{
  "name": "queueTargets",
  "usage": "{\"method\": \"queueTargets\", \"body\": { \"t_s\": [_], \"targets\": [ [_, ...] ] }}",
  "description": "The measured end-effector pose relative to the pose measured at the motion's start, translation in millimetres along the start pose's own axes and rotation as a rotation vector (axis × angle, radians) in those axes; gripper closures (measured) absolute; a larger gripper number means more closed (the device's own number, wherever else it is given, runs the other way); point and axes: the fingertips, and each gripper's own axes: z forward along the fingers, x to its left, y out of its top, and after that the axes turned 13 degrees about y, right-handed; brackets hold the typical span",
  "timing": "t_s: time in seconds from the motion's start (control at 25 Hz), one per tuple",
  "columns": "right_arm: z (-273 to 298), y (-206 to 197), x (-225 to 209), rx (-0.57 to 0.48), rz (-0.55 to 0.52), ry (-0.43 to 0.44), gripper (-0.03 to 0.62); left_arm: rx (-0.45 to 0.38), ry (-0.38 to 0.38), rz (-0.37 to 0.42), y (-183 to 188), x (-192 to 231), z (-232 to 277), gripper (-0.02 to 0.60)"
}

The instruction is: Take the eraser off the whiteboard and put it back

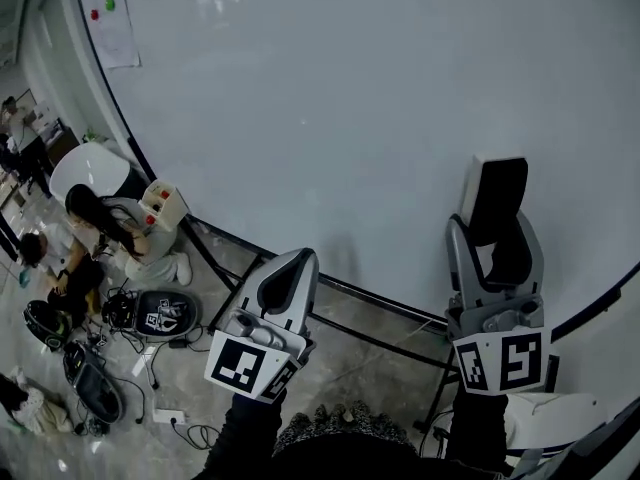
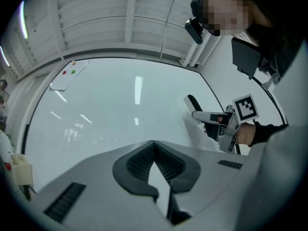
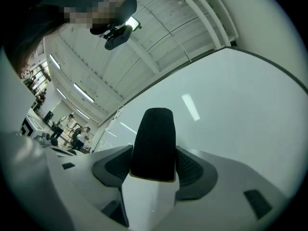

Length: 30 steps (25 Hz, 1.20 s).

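A large whiteboard [image 1: 350,98] fills the head view. The eraser [image 1: 497,203], a white block with a black felt face, stands upright just in front of the board at lower right, and my right gripper [image 1: 495,253] is shut on it. In the right gripper view the eraser [image 3: 154,143] sits clamped between the dark pads, its felt facing the camera. My left gripper [image 1: 285,280] hangs lower and to the left, short of the board, shut with nothing in it. The left gripper view shows its tips [image 2: 154,146] meeting, with the right gripper [image 2: 214,119] and eraser [image 2: 194,102] off to the right.
A paper sheet with coloured magnets [image 1: 108,8] is stuck at the board's top left. The board's black stand bars [image 1: 330,288] run below it. People [image 1: 110,223] sit on the floor at the left among cables, bags and devices [image 1: 160,313].
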Motion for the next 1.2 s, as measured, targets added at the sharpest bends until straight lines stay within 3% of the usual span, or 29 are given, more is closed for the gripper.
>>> {"method": "queueTargets", "body": {
  "t_s": [0.24,0.44,0.68,0.92,1.2],
  "targets": [
    [40.5,-17.8,36.3,-0.022,0.058,0.095,0.316,0.003,0.13,0.046,5.0,51.4,-26.4,0.575],
    [84.0,-25.5,102.0,-0.031,0.073,0.204,0.316,0.021,0.231,0.047,0.8,110.5,-52.0,0.575],
    [118.3,-10.0,178.6,-0.01,0.066,0.263,0.316,0.0,0.226,0.04,20.8,160.6,-84.4,0.575],
    [171.5,-20.8,248.6,0.002,0.097,0.288,0.316,-0.003,0.251,0.041,27.2,238.5,-110.1,0.575],
    [210.8,-29.3,316.7,0.024,0.123,0.345,0.316,0.006,0.285,0.044,28.4,300.0,-143.5,0.575]
  ]
}}
